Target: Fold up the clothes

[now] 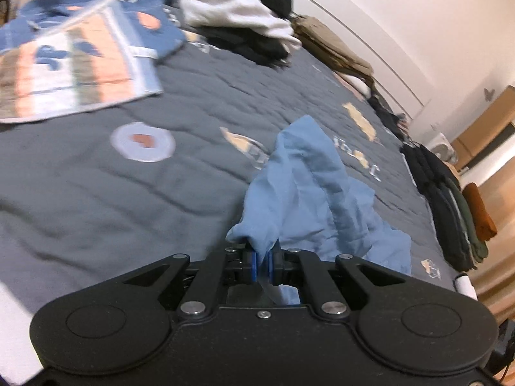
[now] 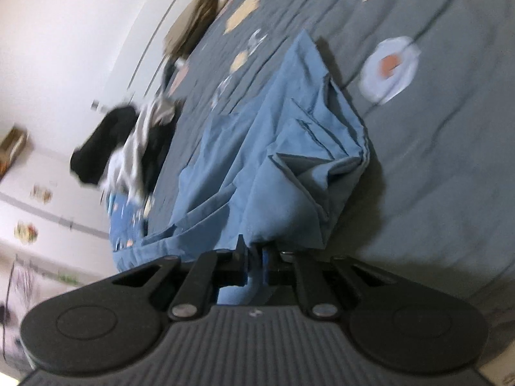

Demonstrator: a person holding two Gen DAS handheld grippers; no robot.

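Observation:
A light blue garment [image 1: 309, 193] lies crumpled on the grey quilted bedspread [image 1: 96, 199]. My left gripper [image 1: 262, 262] is shut on one edge of it, with cloth pinched between the blue pads. In the right wrist view the same blue garment [image 2: 276, 154] spreads away in folds over the bedspread [image 2: 450, 148], and my right gripper [image 2: 256, 257] is shut on another edge of it. Both views are tilted and somewhat blurred.
A patterned blue pillow [image 1: 70, 64] lies at the far left. A heap of white and black clothes [image 1: 238, 13] and a tan garment [image 1: 334, 48] sit at the far side of the bed. Folded dark clothes [image 1: 447, 206] are stacked along the right edge.

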